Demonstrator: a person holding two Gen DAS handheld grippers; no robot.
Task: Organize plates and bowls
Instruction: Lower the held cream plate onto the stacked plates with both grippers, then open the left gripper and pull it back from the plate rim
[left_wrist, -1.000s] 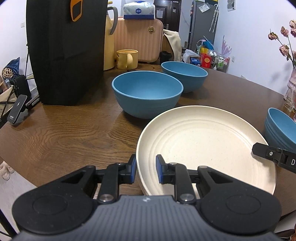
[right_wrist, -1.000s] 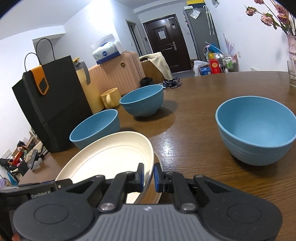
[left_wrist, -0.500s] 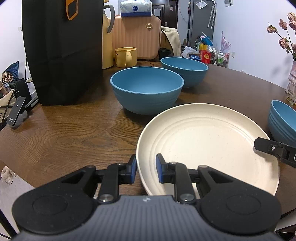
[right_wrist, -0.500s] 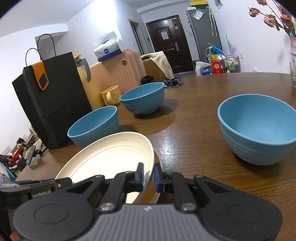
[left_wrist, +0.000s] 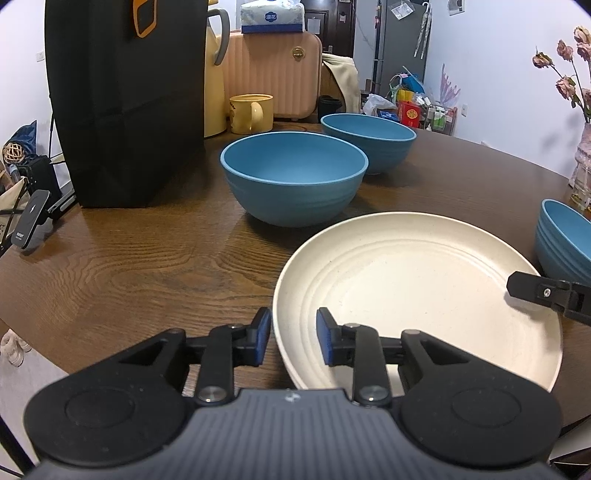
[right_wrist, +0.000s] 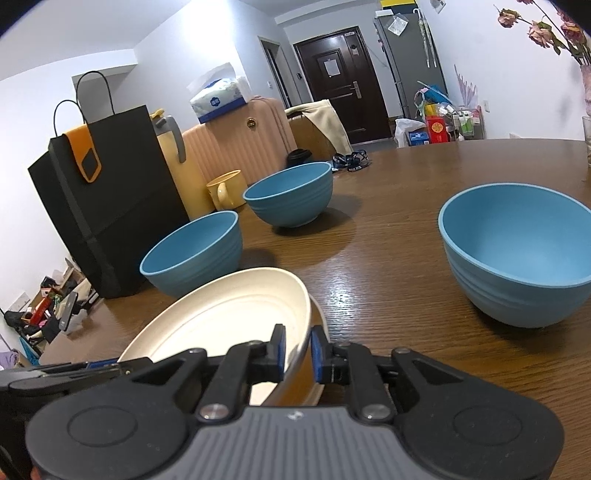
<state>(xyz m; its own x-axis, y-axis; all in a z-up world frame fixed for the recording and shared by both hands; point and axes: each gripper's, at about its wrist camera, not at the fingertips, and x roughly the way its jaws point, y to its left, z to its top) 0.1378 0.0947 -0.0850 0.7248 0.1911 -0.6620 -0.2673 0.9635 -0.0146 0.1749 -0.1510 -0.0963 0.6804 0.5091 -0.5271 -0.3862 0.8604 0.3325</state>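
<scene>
Left gripper (left_wrist: 291, 339) has just let go: pads that straddled the cream plate (left_wrist: 417, 295) rim tightly a second ago now stand visibly apart, rim sitting loose between them with a gap each side. Right gripper (right_wrist: 297, 349) looks unchanged, pads close around the plate's opposite rim at 12 o'clock in its view; I read it as clamped, though contact on the outer pad isn't fully clear. From the right wrist a second rim edge shows just under the plate, so it's likely seated on another plate, and the release suggests the stack step is finishing. The plate lies at the near table (left_wrist: 147, 258) edge, roughly level in the left view. Next out: near blue bowl (left_wrist: 293, 181) at 12 o'clock, touching nothing, far blue bowl (left_wrist: 369, 142) just behind at 1 o'clock, right blue bowl (right_wrist: 517, 251) at 2 o'clock from the right wrist, well apart. Likely next: right opens, then nest the bowls. Far back, black bag (left_wrist: 125, 99) at 10 o'clock, yellow mug (left_wrist: 251, 112).
</scene>
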